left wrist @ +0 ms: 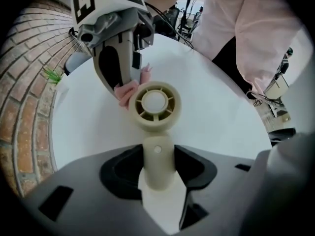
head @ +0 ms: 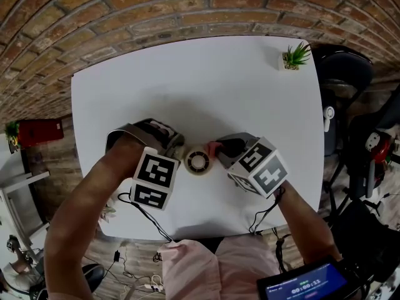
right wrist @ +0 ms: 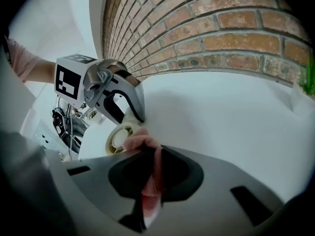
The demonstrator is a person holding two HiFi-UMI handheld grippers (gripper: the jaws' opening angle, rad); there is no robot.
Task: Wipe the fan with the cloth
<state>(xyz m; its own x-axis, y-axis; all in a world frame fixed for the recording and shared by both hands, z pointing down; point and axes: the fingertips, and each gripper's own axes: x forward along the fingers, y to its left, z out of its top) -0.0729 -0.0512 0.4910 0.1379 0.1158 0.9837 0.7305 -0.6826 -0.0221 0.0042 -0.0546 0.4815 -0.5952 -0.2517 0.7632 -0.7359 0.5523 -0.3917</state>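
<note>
A small cream fan (head: 199, 162) with a round grille lies near the middle front of the white table (head: 187, 86). My left gripper (left wrist: 157, 173) points down and is shut on the fan's handle (left wrist: 157, 166); the fan head (left wrist: 154, 104) sticks out beyond the jaws. My right gripper (right wrist: 150, 181) is shut on a pink cloth (right wrist: 147, 168), and the cloth's bunched end (left wrist: 127, 92) rests against the rim of the fan head. In the head view the right gripper (head: 226, 150) sits just right of the fan, the left gripper (head: 170, 147) just left of it.
A small potted plant (head: 292, 57) stands at the table's far right corner. A brick wall (head: 125, 17) runs behind the table. Black chairs and gear (head: 356, 142) crowd the right side. A red box (head: 39, 132) sits on the left. Cables (head: 144, 214) trail off the front edge.
</note>
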